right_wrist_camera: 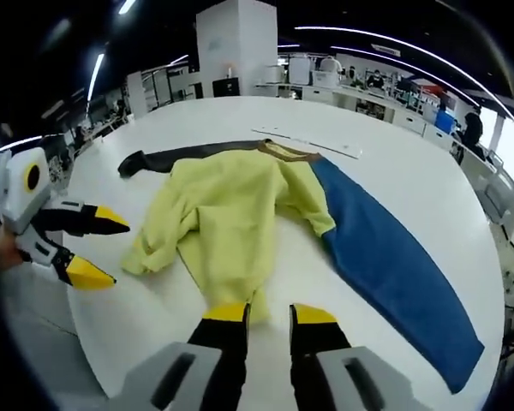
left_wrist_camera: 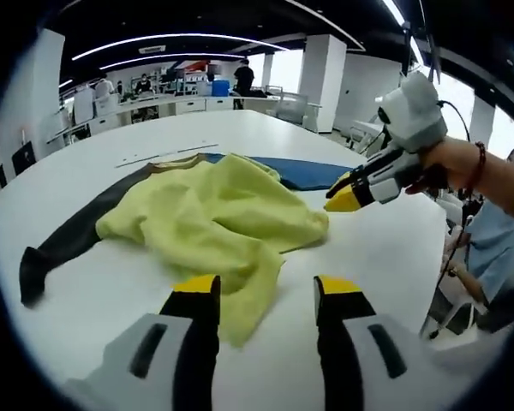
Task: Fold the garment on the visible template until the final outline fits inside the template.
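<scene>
1. While the white table (right_wrist_camera: 428,171) is taking up most of both views, the long dark-and-blue template (right_wrist_camera: 394,257) is being seen laid across it; in the right gripper view it is running from a dark end at the upper left down to a blue end at the lower right.
2. Across the middle of that strip, the yellow garment (right_wrist_camera: 231,214) is lying crumpled and unfolded, its bulk spilling off the strip toward the lower left of the right gripper view, so the outline is judged not yet to be fitting the template.
3. In the left gripper view, a loose hanging edge of the garment is being shown just ahead of the left gripper (left_wrist_camera: 265,295), slightly toward its left jaw; the jaws are being held apart with nothing between them.
4. At the bottom centre of the right gripper view, the right gripper (right_wrist_camera: 268,315) is being held spread and empty as well, with a garment edge touching or just beside its left jaw tip.
5. Both grippers are judged near the cloth, and the coming move is judged to turn on carrying the spilled side back across the strip's long axis.
</scene>
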`<state>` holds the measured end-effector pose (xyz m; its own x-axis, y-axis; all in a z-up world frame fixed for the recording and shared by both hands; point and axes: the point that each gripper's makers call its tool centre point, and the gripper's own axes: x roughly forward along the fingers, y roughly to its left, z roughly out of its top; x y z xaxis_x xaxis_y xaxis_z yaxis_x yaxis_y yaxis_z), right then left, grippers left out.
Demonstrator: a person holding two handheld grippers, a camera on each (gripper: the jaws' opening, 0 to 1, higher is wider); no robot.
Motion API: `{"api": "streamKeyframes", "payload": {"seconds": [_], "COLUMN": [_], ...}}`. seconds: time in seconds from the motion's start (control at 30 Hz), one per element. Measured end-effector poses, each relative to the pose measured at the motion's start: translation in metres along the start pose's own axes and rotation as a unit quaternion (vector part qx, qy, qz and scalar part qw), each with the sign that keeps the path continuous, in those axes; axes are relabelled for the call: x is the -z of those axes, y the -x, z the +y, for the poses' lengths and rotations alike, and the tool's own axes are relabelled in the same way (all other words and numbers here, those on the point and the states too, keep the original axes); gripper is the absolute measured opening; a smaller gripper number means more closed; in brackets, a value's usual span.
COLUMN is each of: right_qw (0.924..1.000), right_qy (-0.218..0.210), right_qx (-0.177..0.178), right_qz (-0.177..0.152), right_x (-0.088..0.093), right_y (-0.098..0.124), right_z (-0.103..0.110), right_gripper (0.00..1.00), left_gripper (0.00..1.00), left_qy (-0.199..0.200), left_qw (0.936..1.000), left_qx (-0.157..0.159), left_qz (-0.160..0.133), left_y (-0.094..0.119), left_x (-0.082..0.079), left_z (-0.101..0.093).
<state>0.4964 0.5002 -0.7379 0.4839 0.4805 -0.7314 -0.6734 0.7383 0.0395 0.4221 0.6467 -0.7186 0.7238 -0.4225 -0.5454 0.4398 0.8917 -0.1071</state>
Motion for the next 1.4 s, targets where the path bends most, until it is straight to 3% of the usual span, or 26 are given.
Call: {"api": "streamKeyframes", "payload": {"seconds": [0.17,0.37,0.87,1.4], "right_qw": [0.9992,0.9990,0.9980,0.9978], "right_qy": [-0.013,-0.001,0.014,0.018], "right_qx": [-0.036,-0.042,-0.053,-0.050], "right_qz": [0.004,0.013,0.034,0.039], "right_x": [0.000,0.000,0.014,0.018], "right_y": [-0.007,-0.013,-0.025,-0.031], "right_z": [0.008,0.010,0.008,0.007], "right_gripper": [0.14,0.12,0.07,0.00], "left_gripper": [0.32,0.21,0.13,0.05], "left_qy": [0.007,0.037,0.052,0.062], "left_qw": [0.9991,0.9967,0.9940,0.9929], "left_qx": [-0.041,-0.071,-0.080,-0.085], "left_qz": [0.001,0.011,0.052,0.056], "left_y": [0.009,0.007,-0.008,-0.014], "left_x": [0.005,0.017,0.048,0.048], "left_z": [0.025,0.041,0.035,0.030]}}
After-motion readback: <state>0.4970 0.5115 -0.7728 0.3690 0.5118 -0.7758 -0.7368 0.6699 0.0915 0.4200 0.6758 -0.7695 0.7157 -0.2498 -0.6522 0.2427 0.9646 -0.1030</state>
